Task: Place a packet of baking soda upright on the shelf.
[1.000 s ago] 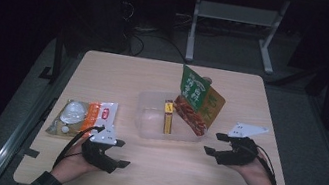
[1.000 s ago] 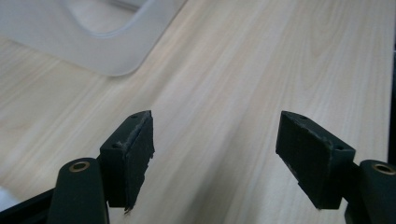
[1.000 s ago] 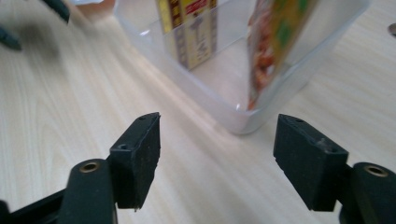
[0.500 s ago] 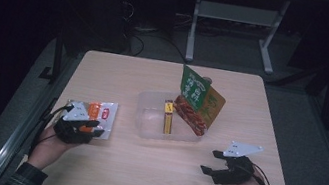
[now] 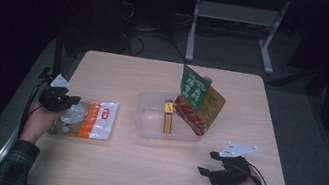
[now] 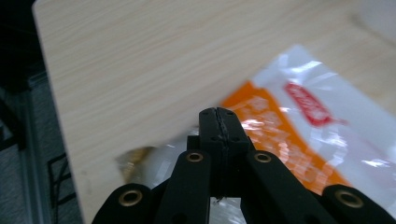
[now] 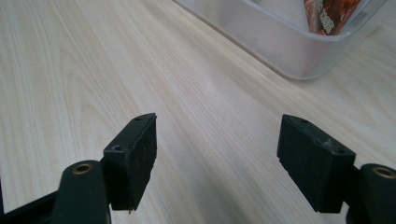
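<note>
- High view: at the left edge of the pale wooden table (image 5: 148, 176), the left gripper (image 5: 67, 102) is seen on the left end of the flat clear-and-orange plastic snack bag (image 5: 87, 119), having been carried there from nearer the front edge.
- Left gripper view: its jaws have just been closing and are now pressed together, seemingly with the bag's thin edge (image 6: 243, 135) pinched between them, though the film itself cannot be made out at the pads.
- The pickup is judged begun; a lift toward the clear rectangular plastic tub (image 5: 168, 118) at the table's middle, where other packets already stand, is likely called for next.
- Near the front right corner, the right gripper (image 5: 214, 164) is held spread wide over bare wood, grasping nothing.
</note>
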`<action>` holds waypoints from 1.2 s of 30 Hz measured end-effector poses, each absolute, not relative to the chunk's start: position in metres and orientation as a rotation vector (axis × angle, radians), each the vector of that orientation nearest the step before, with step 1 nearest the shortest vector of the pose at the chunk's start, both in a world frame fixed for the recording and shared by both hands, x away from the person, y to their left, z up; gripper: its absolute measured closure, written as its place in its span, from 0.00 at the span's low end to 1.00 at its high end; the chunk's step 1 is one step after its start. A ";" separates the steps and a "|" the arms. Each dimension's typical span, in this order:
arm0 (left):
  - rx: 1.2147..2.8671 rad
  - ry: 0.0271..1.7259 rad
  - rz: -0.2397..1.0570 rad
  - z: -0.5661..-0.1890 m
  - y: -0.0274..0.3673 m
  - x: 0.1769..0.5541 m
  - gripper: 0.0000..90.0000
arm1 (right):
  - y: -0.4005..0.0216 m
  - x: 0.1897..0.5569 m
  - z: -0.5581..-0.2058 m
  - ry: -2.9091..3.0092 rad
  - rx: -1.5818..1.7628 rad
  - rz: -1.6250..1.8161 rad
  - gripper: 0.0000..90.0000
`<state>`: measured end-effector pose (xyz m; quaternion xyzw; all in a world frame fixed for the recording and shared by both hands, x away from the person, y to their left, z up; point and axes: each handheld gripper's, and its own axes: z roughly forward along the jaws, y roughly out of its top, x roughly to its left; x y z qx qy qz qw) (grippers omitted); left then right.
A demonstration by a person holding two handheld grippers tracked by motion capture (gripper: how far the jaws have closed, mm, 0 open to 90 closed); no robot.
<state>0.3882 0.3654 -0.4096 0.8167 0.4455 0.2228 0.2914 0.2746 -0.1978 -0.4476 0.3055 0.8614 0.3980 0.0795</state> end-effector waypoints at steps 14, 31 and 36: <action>2.206 1.312 0.518 -0.435 0.386 0.425 1.00 | -0.200 0.274 -0.450 2.578 0.927 1.172 0.31; 2.256 1.259 0.449 -0.428 0.393 0.371 1.00 | -0.197 0.273 -0.449 2.588 0.904 1.140 0.31; 2.250 1.269 0.449 -0.428 0.399 0.355 1.00 | -0.197 0.272 -0.450 2.594 0.891 1.124 0.31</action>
